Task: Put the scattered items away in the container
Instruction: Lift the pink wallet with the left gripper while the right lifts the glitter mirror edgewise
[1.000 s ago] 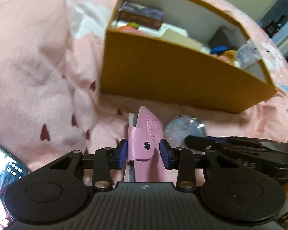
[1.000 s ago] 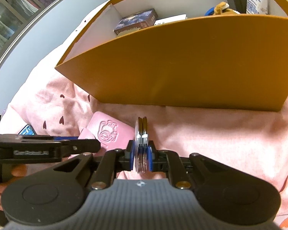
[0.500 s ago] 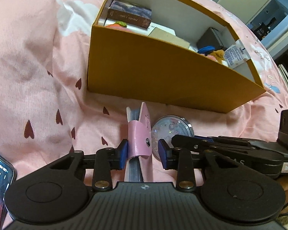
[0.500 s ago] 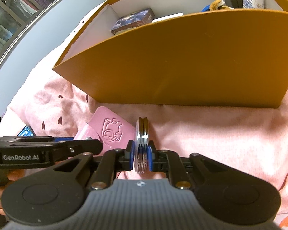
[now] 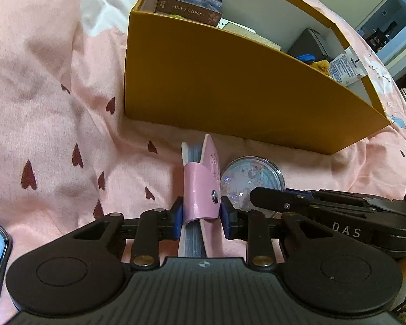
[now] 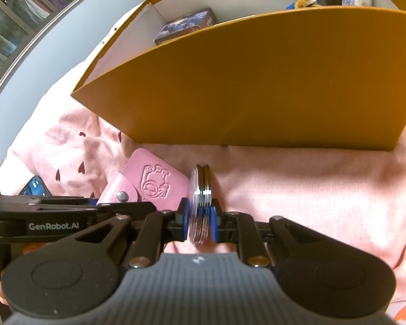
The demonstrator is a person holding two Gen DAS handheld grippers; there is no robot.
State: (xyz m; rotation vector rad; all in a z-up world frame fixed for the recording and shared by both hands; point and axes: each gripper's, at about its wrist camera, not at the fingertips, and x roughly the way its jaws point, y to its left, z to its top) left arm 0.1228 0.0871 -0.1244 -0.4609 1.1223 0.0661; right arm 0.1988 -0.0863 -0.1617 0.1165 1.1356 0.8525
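- Two grippers work side by side on the bed, just near of the orange box (image 5: 230, 81).
- The left gripper (image 5: 201, 218) has just been closing; its blue pads now press the pink card holder (image 5: 200, 189), stood on edge.
- The right gripper (image 6: 200, 223) pinches the round glitter compact (image 6: 201, 203), also on edge.
- Judgement: squeeze the holder firmly on its strap, then lift clear of the tall wall before tipping in.
- The holder is soft embossed leather with a metal snap; the compact is hard, glossy, disc-shaped.
- The pink bedsheet (image 5: 54, 108) is soft and rumpled.
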